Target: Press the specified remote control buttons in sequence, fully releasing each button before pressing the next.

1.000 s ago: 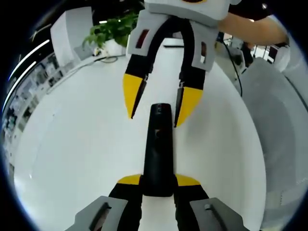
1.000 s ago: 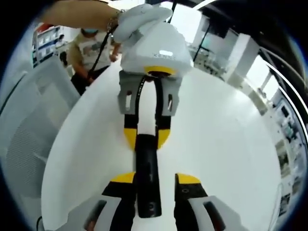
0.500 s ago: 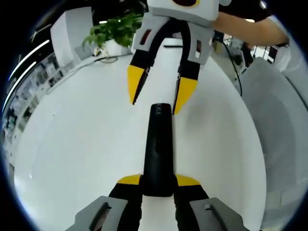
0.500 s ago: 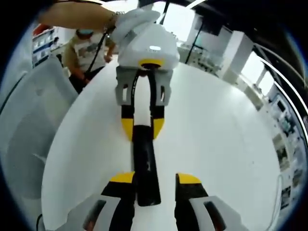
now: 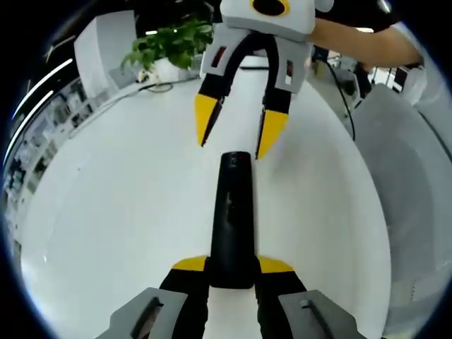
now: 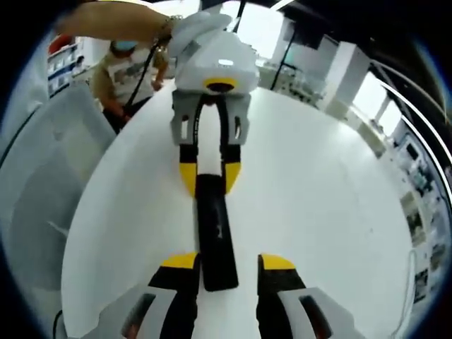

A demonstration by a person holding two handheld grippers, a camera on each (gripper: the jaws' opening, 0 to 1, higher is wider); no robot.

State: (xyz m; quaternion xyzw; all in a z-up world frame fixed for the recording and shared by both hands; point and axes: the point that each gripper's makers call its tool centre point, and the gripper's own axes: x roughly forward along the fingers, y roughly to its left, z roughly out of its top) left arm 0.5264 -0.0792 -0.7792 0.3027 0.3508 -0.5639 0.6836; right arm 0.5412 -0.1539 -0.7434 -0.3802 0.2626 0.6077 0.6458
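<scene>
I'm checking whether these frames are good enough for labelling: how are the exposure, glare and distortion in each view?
Left gripper view: the white table is evenly bright, while the black remote is so dark its buttons are barely readable; fisheye bending curves the table edge. Right gripper view: windows at top are blown out, the remote shows faint glare, and the edges look stretched and soft.

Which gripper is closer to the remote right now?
Left. The left gripper is clamped on the remote at one end; the right gripper hovers open just off its far end.
</scene>
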